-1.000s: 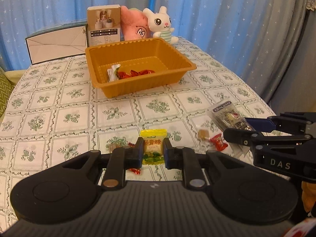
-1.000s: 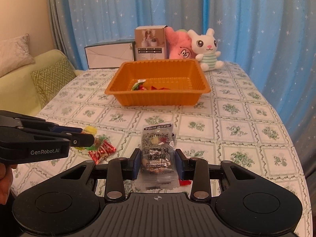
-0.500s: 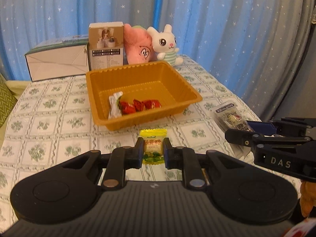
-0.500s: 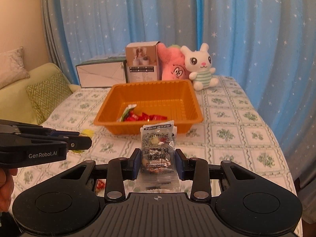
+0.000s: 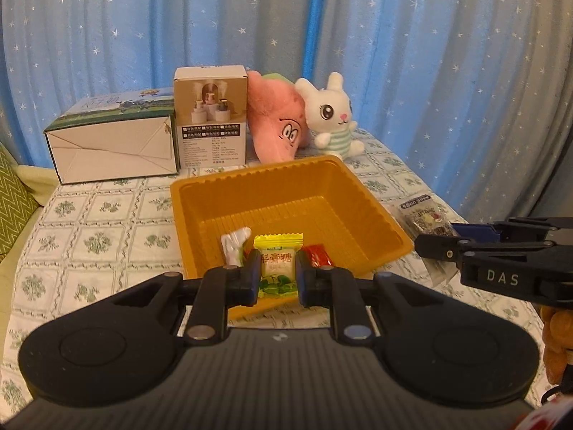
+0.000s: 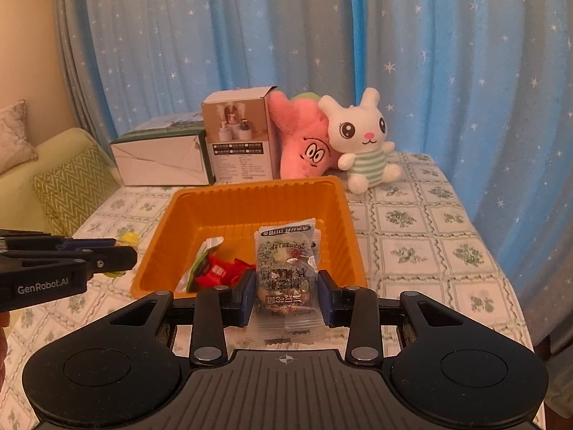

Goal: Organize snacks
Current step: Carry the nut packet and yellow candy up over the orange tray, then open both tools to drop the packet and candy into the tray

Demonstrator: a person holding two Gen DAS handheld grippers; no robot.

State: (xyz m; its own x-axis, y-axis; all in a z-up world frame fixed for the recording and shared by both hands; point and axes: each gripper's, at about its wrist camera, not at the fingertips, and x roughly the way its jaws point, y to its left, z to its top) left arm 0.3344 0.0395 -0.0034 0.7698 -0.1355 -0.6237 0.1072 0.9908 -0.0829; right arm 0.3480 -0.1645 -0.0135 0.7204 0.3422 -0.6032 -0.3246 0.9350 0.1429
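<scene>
A bench (image 5: 107, 222) draped in a white cloth printed with green floral squares fills the foreground, backed by blue curtains (image 6: 447, 71) scattered with small white stars. At the far left of the right wrist view sits a pale green sofa (image 6: 61, 150) with a green zigzag cushion (image 6: 71, 186). Along the bench's far edge stand a long white carton with a green top (image 5: 111, 150), an upright white product box with a beige picture (image 5: 211, 118), a pink star-shaped plush toy (image 5: 279, 122) and a white rabbit plush in a green striped shirt (image 5: 333, 114).

A rectangular orange plastic tray with ribbed walls (image 5: 376, 215) rests mid-bench, just in front of the plush toys. In it lie small red-wrapped candies (image 6: 218, 272) and a white and green wrapper (image 6: 204, 254).

The left tongs (image 5: 277, 276) are clamped on a small yellow and green candy packet with red characters (image 5: 277, 261), held above the tray's near part. The right tongs (image 6: 284, 294) are clamped on a clear plastic packet of mixed nuts and seeds with printed lettering (image 6: 286, 268), held upright over the tray's near right part. In the left wrist view that packet shows beside the tray's right rim.
</scene>
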